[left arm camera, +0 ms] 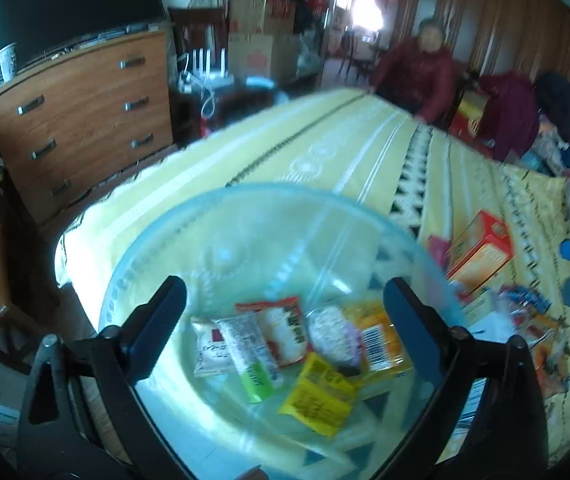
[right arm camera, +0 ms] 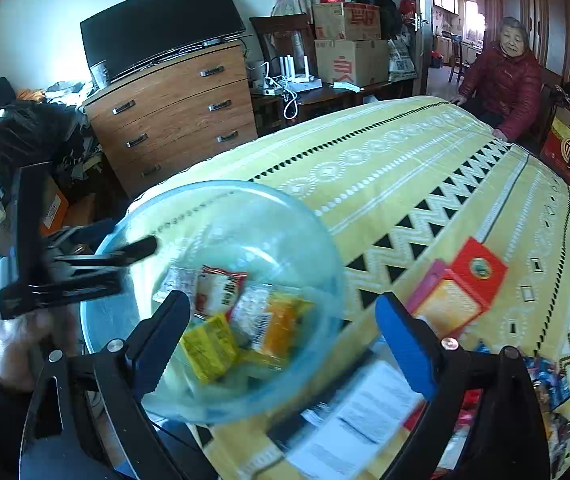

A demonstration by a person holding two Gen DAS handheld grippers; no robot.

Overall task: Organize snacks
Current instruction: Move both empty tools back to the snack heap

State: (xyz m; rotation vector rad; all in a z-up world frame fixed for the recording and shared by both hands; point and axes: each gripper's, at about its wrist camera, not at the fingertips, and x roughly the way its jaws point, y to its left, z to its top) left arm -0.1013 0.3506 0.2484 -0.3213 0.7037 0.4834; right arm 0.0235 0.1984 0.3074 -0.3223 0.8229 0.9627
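The clear plastic bowl (left arm camera: 253,264) sits at the left end of the bed (right arm camera: 425,160), near the corner closest to the wooden dresser, and it already holds several snack packets (left arm camera: 305,344), yellow, orange, white and red ones. The left claw (left arm camera: 285,328) is wide open above the bowl and holds nothing. The right claw (right arm camera: 281,320) is also wide open and empty, and it hovers over the right rim of the bowl.

More snacks wait on the bed to the right of the bowl: a red and orange box (right arm camera: 465,288) and some loose wrappers (left arm camera: 525,316) near the front edge. I judge that collecting is partly done. The next move probably asks the right claw to go to the box or a wrapper, close on it firmly, and carry it into the bowl.
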